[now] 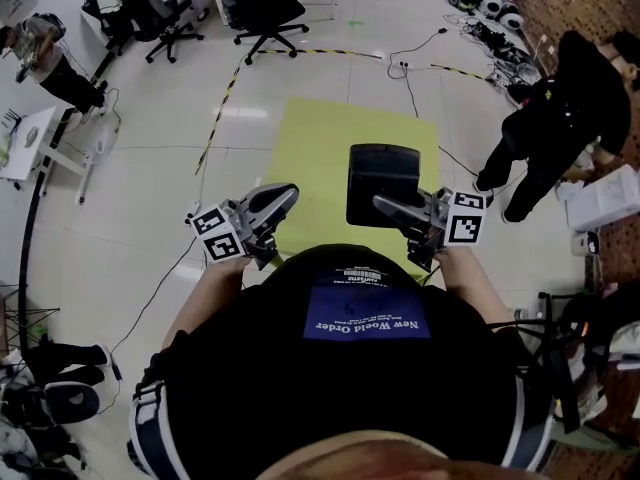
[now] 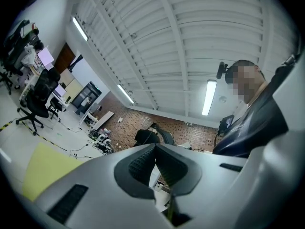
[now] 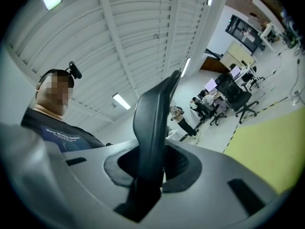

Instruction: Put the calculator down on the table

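Calculator [image 1: 382, 171] clamped in right tongs [image 1: 384, 204], left tongs [image 1: 288, 194] closed, yellow mat [image 1: 315, 148] on pale floor [image 1: 150, 178]

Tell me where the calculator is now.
Head view, right of centre: the calculator is clamped in the right gripper, in the air over the yellow mat.

light: bright, even — ceiling tubes [image 2: 208, 97] | glare: soft sheen on floor [image 1: 300, 78] | edges: fisheye-bent, dark corners

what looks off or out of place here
The calculator is clamped by one edge in the right hand-held gripper, in mid-air over a yellow mat on the floor, nothing raised beneath it. Loose cables trail across the floor.
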Available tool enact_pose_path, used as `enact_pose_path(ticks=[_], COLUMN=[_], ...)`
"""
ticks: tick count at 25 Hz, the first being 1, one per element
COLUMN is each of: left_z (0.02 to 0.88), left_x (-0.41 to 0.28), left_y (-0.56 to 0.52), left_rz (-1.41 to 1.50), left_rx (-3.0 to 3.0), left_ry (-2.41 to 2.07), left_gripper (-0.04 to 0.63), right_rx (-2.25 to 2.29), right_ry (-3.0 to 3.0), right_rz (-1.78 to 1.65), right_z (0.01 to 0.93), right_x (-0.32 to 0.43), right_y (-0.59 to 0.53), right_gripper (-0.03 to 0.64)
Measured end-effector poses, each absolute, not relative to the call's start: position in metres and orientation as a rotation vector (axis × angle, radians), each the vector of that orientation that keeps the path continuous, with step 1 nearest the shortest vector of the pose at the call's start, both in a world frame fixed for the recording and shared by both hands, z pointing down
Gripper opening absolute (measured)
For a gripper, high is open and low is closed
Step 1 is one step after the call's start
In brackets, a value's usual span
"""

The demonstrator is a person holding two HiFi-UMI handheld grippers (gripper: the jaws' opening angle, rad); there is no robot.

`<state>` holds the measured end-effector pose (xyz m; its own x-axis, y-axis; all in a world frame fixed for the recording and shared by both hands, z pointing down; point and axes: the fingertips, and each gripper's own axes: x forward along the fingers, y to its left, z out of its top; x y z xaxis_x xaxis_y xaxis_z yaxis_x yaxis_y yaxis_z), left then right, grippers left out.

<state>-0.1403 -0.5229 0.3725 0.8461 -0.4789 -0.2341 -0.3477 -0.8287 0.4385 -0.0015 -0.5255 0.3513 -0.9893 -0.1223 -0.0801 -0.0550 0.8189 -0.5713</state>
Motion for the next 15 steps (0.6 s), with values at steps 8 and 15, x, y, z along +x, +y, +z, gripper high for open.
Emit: enact_pose_path(ticks=[8, 15], left_z=[0.429, 0.527], left_x=[-0.105, 0.048], left_y=[-0.552, -0.551], left_rz=[-0.297, -0.086], left_rx=[2.601, 2.454], left_ry=[-0.428, -0.101], left_gripper=[0.006, 0.006], right_rx=[-0.432, -0.881], right_ry=[2.788, 2.592], right_rz=[-1.076, -1.548], right_z=[0.427, 0.61], right_x=[0.039, 0.189], right_y=[-0.551, -0.538], right_gripper=[0.067, 0.067])
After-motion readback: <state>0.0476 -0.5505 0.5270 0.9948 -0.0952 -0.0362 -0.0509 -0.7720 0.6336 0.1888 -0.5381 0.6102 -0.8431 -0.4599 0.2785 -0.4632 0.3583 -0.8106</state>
